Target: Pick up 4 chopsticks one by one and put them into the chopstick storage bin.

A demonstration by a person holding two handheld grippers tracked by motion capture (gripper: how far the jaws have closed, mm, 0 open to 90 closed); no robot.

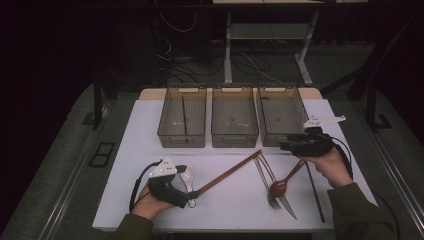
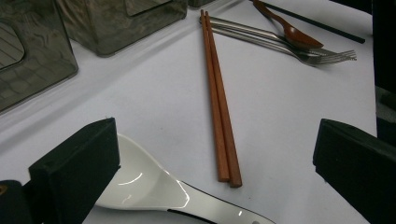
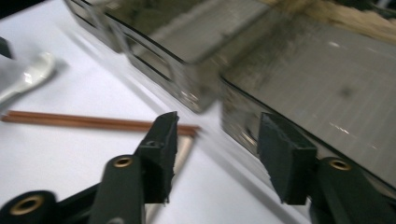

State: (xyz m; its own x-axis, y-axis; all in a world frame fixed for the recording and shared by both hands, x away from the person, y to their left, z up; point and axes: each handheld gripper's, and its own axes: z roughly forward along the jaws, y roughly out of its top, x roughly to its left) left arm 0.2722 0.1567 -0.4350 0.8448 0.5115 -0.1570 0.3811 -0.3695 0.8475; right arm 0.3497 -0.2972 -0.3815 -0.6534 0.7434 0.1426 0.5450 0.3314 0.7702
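White table (image 1: 150, 130), slim reddish-brown chopsticks (image 2: 219, 98) (paired)

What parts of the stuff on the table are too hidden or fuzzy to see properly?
- White spoon: in the left gripper view its bowl goes behind the left claw pad, and the bottom edge cuts off its handle.
- Bins: in the right gripper view, motion blur smears their walls.
- Wooden chopsticks: in the right gripper view one end is hidden behind the right claw.
- Thin dark stick in the left bin: in the high view, too small and dim to identify.
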